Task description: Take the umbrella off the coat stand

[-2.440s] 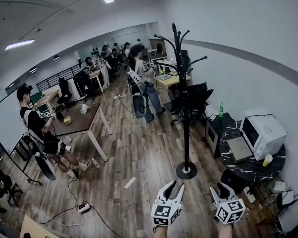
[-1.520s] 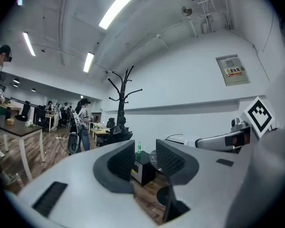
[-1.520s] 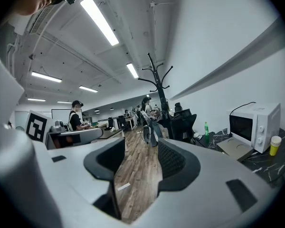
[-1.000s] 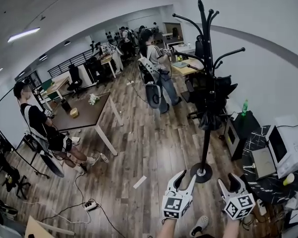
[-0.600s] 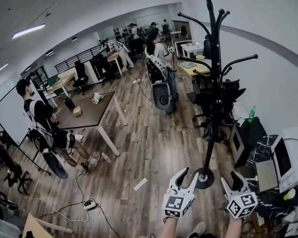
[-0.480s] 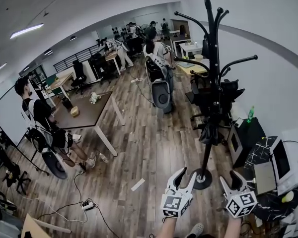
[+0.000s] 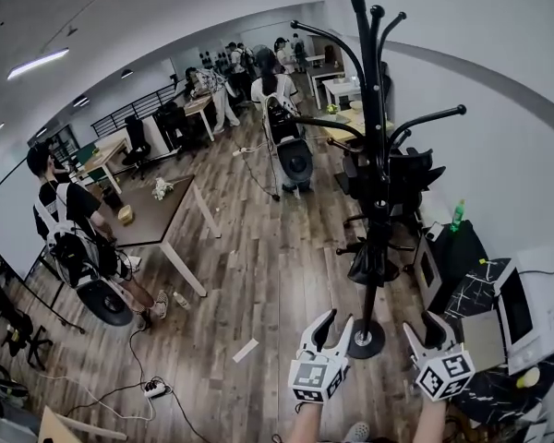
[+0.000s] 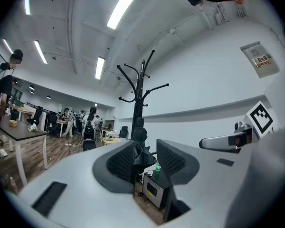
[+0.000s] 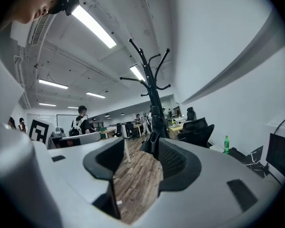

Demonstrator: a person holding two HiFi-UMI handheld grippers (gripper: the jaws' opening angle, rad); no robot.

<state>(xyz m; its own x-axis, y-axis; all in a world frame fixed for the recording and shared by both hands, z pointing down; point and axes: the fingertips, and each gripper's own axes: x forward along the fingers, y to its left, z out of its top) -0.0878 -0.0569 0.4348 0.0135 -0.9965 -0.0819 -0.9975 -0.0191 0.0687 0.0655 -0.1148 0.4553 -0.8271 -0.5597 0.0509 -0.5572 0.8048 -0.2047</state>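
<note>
Closer now to the coat stand, left tongs and right tongs gape released and empty, its hanging umbrella not yet reached.

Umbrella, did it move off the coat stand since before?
No. The umbrella hangs at the same place low on the coat stand pole, above the round base, as before. Only the camera has come nearer.
</note>
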